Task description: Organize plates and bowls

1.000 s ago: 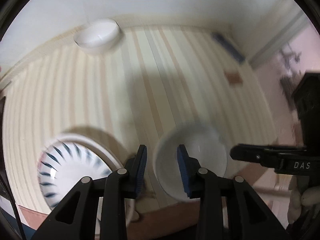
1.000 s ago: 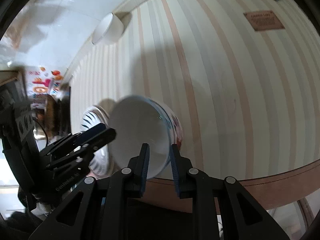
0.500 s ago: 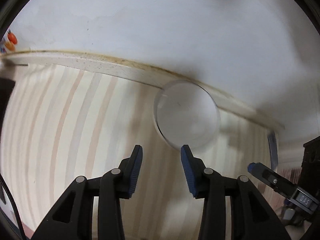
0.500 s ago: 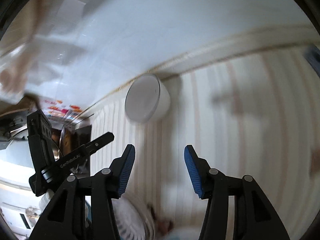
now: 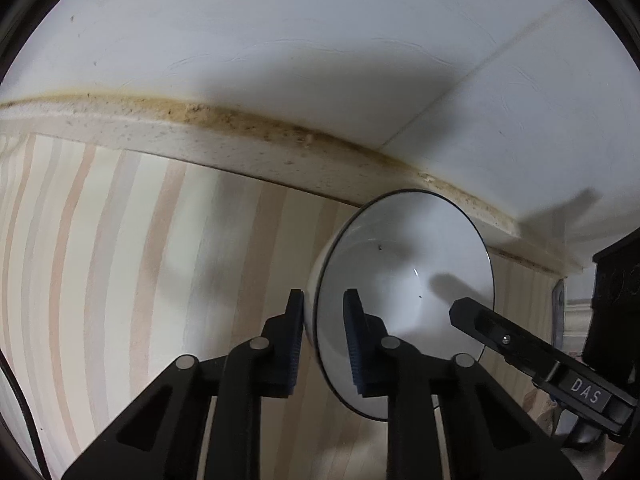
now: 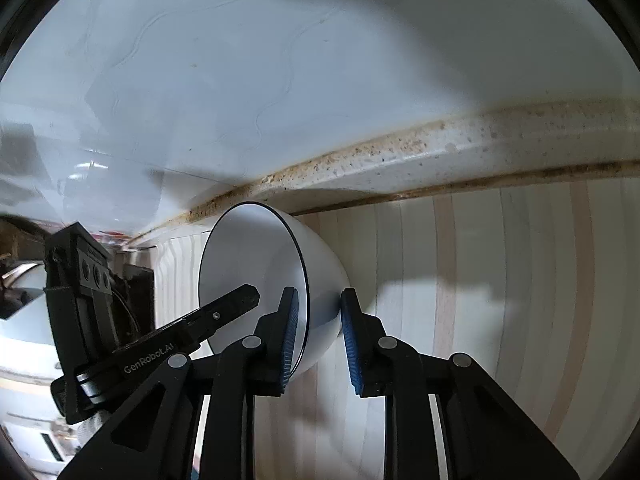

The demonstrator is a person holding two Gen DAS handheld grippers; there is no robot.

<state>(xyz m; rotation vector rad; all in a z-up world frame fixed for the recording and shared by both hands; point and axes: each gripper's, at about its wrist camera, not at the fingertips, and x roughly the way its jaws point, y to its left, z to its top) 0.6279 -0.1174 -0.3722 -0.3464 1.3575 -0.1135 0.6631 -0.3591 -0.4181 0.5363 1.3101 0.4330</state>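
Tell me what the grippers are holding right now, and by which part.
Both straddle the white bowl's rim on opposite sides: left gripper and right gripper each have one finger inside, one outside. Whether they are clamped is unclear.

A white bowl [image 5: 404, 300] stands close against the stained wall ledge [image 5: 240, 140], leaving little room behind it; both grippers straddle its rim from opposite sides; striped tabletop [image 5: 120, 260] lies open to the left, and to the right [image 6: 520, 280].
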